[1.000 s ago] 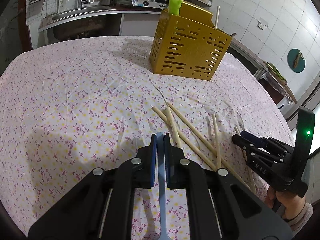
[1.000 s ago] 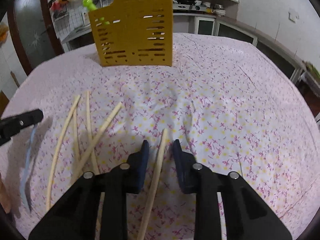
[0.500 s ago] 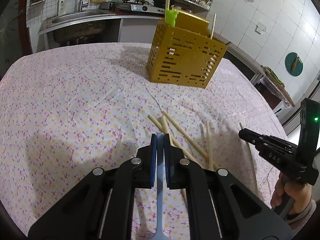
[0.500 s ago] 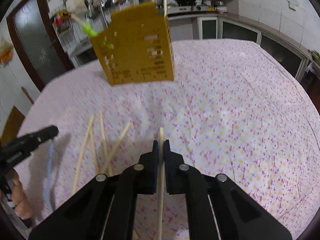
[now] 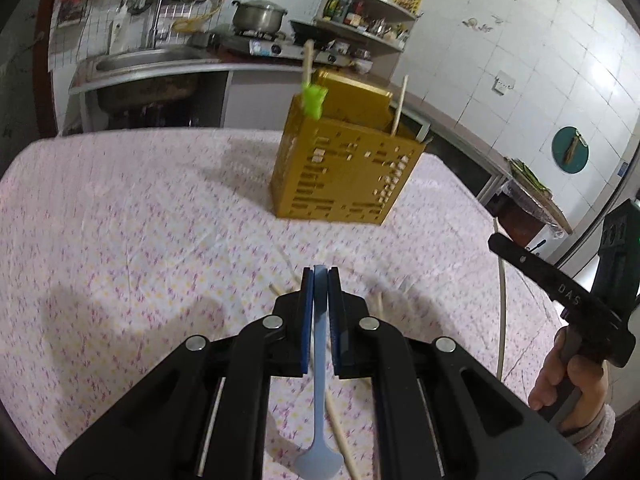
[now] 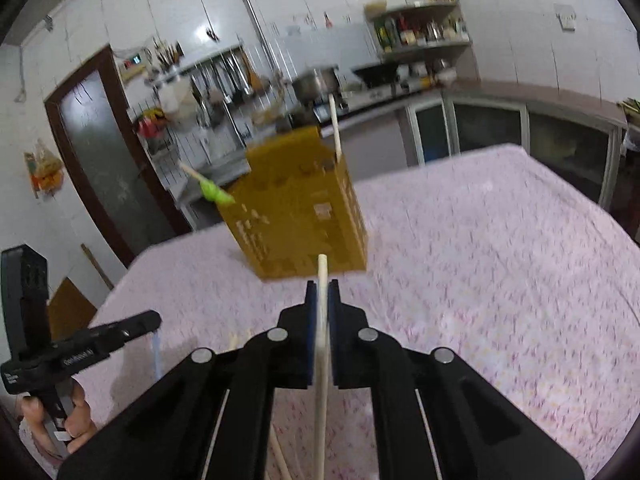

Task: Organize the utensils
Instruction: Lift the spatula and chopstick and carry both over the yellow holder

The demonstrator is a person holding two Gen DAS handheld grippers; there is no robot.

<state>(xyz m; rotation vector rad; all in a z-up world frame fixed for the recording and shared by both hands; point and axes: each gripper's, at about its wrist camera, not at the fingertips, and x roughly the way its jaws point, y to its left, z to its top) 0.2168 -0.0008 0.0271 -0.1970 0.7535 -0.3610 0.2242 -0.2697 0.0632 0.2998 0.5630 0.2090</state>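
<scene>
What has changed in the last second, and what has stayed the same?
The right claw closed on a chopstick and lifted it off the table. The left claw rose too, still clamping the blue spoon. The yellow holder and loose chopsticks stayed put.

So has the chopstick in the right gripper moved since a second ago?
Yes. The chopstick, then flat on the tablecloth, now hangs clamped in the right gripper, lifted clear and pointed toward the yellow holder.

**Colours on the table**

A pale blue spoon (image 5: 319, 364) is showing between blue pads (image 5: 306, 320). A mustard-yellow slotted holder (image 5: 344, 168) is standing on a white tablecloth (image 5: 140, 220) sprinkled with pink and yellow flowers. A cream chopstick (image 6: 321, 344) is catching light.
</scene>
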